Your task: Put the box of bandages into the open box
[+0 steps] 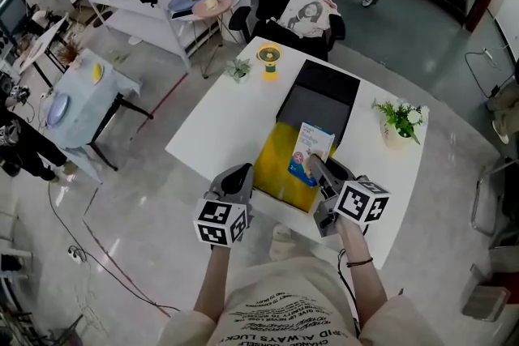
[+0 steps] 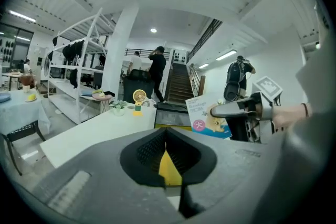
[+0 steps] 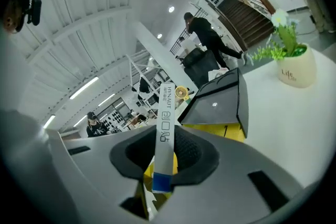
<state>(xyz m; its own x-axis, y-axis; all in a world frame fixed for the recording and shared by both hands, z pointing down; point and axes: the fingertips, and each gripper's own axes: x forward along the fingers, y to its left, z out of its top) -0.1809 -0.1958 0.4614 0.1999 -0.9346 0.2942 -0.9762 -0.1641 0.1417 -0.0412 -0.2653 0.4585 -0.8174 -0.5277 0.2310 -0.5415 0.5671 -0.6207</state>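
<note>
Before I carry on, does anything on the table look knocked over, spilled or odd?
Nothing stands out: plant pot and fan stand upright; the right gripper holds the bandage box over the open box.

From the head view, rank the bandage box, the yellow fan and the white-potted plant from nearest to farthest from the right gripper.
1. The bandage box: clamped in the right gripper, above the open box.
2. The white-potted plant: on the right side of the table.
3. The yellow fan: at the table's far edge, to the left.

two grippers (image 1: 238, 172) (image 1: 315, 164), one bandage box (image 1: 310, 150), one open box (image 1: 276, 156), two plants (image 1: 238, 69) (image 1: 399, 117)
</note>
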